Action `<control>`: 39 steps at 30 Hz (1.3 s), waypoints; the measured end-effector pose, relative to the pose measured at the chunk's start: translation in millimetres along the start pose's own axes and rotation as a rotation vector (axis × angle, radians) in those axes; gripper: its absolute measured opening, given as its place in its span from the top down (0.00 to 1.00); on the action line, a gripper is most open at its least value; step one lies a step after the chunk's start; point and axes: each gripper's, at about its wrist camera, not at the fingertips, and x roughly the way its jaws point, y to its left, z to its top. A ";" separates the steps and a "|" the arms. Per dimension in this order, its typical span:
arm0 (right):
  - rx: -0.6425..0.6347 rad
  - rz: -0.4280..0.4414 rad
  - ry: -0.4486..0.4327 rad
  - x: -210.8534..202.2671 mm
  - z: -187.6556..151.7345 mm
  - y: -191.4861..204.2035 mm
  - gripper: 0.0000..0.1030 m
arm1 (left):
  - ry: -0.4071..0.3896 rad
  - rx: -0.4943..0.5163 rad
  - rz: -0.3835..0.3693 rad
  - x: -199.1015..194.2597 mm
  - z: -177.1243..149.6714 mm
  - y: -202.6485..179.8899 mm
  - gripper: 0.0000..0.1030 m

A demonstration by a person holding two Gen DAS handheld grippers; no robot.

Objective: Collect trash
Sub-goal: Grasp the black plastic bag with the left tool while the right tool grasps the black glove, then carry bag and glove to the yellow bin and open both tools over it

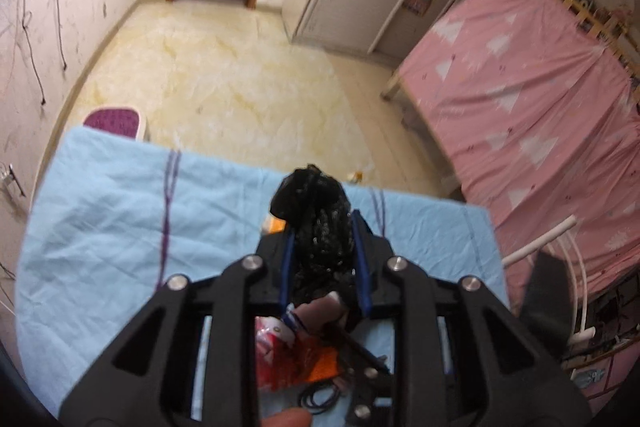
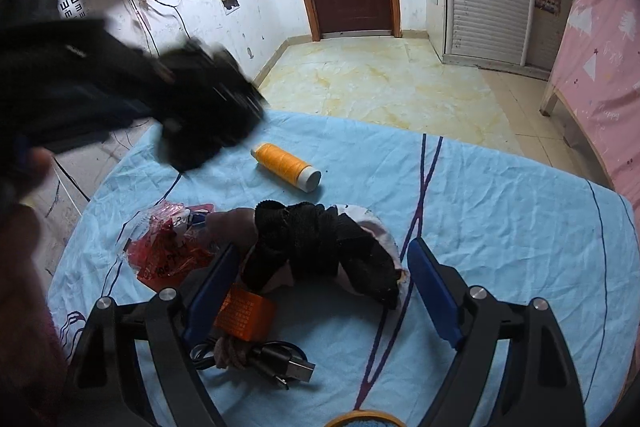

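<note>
Cable (image 2: 276, 361) and orange box (image 2: 245, 313) nearest right gripper (image 2: 320, 287), fingers apart, straddling black sock bundle (image 2: 316, 247) on blue-clothed desk (image 2: 500, 227). Red wrapper (image 2: 168, 247) just left. Orange thread spool (image 2: 286, 167) farther back. Left gripper (image 1: 323, 259) fingers clamped on black bag (image 1: 320, 227), raised above desk.

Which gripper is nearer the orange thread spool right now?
Left. The left gripper, shut on a black bag, hangs just up-left of the orange thread spool. The right gripper is open, back at the black sock, nearer the camera.
</note>
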 end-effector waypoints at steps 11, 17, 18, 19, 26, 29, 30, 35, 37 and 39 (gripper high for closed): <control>0.014 0.012 -0.043 -7.3 -2.2 -2.3 0.54 | -0.062 -0.002 -0.002 -31.4 4.1 -8.4 0.78; 0.056 0.039 -0.119 -36.4 -2.5 -15.6 0.54 | -0.081 0.014 0.023 -41.2 -0.2 -19.7 0.78; 0.061 0.042 -0.131 -41.8 -3.4 -17.9 0.54 | -0.086 0.020 0.028 -42.3 -0.7 -23.6 0.78; 0.067 0.042 -0.147 -48.7 -4.3 -21.1 0.54 | -0.088 0.027 0.031 -43.3 -1.6 -27.5 0.78; 0.119 0.038 -0.232 -90.8 -16.1 -49.0 0.54 | -0.102 0.081 0.039 -48.5 -8.9 -58.7 0.78; 0.151 0.021 -0.282 -114.4 -24.5 -67.7 0.54 | -0.103 0.112 0.039 -48.7 -13.9 -75.1 0.78; 0.165 0.015 -0.301 -123.1 -27.9 -74.3 0.54 | -0.103 0.129 0.039 -48.8 -17.5 -83.4 0.78; 0.236 -0.030 -0.376 -161.8 -47.5 -110.6 0.54 | -0.096 0.197 0.028 -46.0 -30.9 -120.4 0.78; 0.266 -0.055 -0.404 -177.8 -58.4 -126.4 0.54 | -0.092 0.229 0.019 -43.9 -36.1 -138.9 0.78; 0.295 -0.086 -0.432 -195.2 -71.4 -143.6 0.54 | -0.086 0.255 0.008 -42.2 -43.4 -152.2 0.78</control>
